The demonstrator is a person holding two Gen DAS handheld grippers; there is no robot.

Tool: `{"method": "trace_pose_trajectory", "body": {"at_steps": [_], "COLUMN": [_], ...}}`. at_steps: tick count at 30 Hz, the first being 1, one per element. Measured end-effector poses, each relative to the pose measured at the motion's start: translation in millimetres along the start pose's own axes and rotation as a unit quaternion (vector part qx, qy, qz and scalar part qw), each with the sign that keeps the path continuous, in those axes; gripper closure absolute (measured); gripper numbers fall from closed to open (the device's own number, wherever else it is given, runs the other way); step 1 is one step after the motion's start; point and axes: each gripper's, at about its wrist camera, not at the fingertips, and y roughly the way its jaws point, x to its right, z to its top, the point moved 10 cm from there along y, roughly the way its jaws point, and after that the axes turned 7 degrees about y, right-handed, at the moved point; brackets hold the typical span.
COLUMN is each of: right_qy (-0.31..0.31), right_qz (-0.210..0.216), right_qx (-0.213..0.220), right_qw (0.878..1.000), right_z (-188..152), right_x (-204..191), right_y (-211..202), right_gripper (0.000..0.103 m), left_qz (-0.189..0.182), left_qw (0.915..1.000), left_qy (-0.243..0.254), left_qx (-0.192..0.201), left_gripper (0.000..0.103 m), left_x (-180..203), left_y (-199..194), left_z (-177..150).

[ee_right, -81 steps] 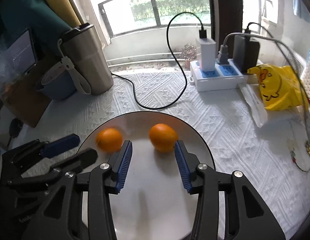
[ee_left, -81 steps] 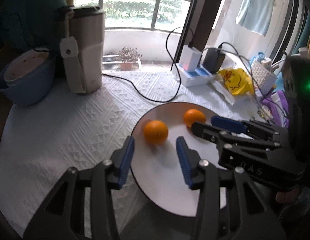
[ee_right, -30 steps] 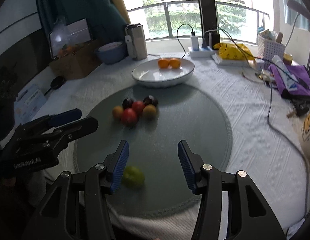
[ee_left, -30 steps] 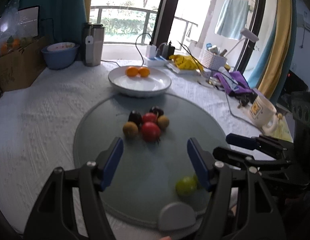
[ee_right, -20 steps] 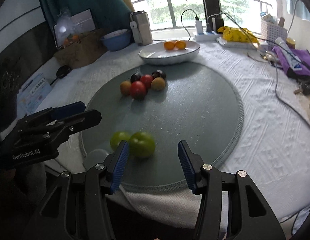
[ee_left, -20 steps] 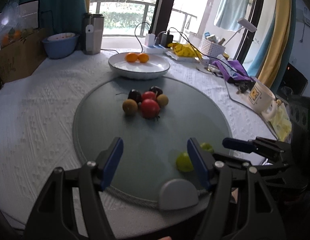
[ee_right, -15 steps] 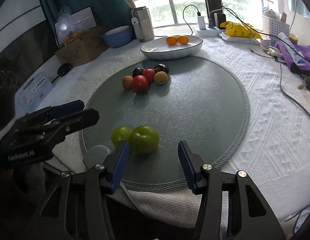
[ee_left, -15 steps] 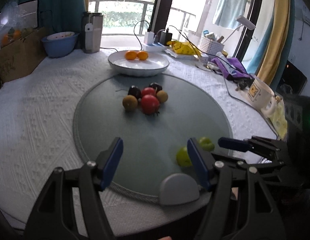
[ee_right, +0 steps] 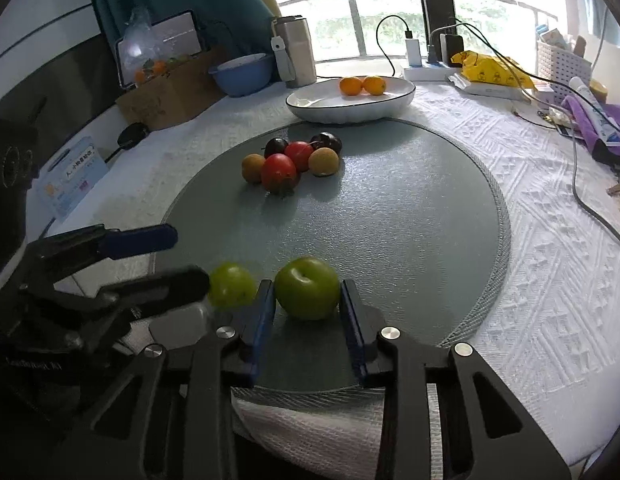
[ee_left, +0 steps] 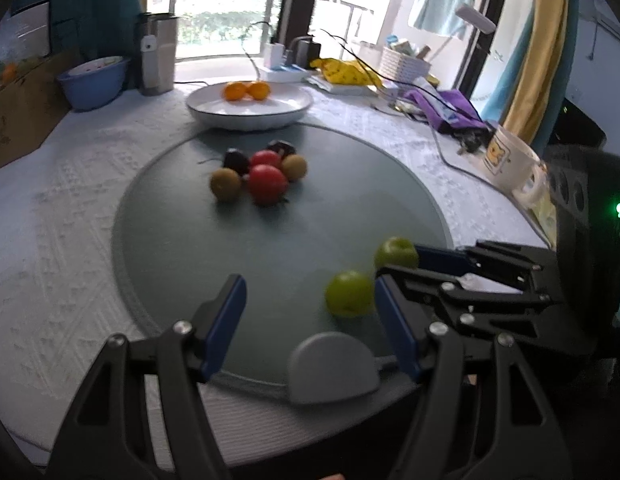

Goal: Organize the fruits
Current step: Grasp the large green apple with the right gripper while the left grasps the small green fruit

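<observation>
Right wrist: smooth round green apple [ee_right: 307, 293], dimpled stem end up.

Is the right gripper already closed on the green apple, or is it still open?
Closing, not clearly shut. The right gripper brackets the green apple, pads at both sides; firm contact cannot be told.

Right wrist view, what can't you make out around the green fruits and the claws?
- Smaller green fruit: blurred, its left edge hidden by the left claw's black finger.
- Contact between the right claw and the larger green fruit: too close to tell.
- Dark round fruits: stems and type too small.
</observation>
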Motion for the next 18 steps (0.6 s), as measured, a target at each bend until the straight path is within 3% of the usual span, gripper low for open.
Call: {"method": "trace_pose_trajectory", "body": {"at_steps": [10,11,13,18], "right_qy": [0.007,0.007,0.009,0.013], "right_qz": [-0.017,-0.019,-0.021,-0.021], "right_qx": [0.018,0.02,0.021,0.023], "right_qw": [1.0,1.0,1.0,0.999], "right_z": [3.5,4.1,6.0,10.9], "right_x": [17.4,18.3,21.0,23.9], "right_y": [-11.2,-11.9,-12.3,-11.9], "right_gripper": [0.069,0.069,0.069,0.069], "left_qz": [0.01,0.01,0.021,0.02], "left_qw": [0.9976,0.9972,0.9964,0.9962], "left_qy": [0.054,0.058,0.067,0.071], "left_qx": [-0.041,-0.047,-0.048,-0.046], "left_gripper": [0.036,0.038,0.054,0.074], "left_x": [21.2,22.5,22.7,22.5], "left_y": [21.0,23.9,25.2,26.6], "left_z": [-4.9,-7.2,-8.1,-5.6]}}
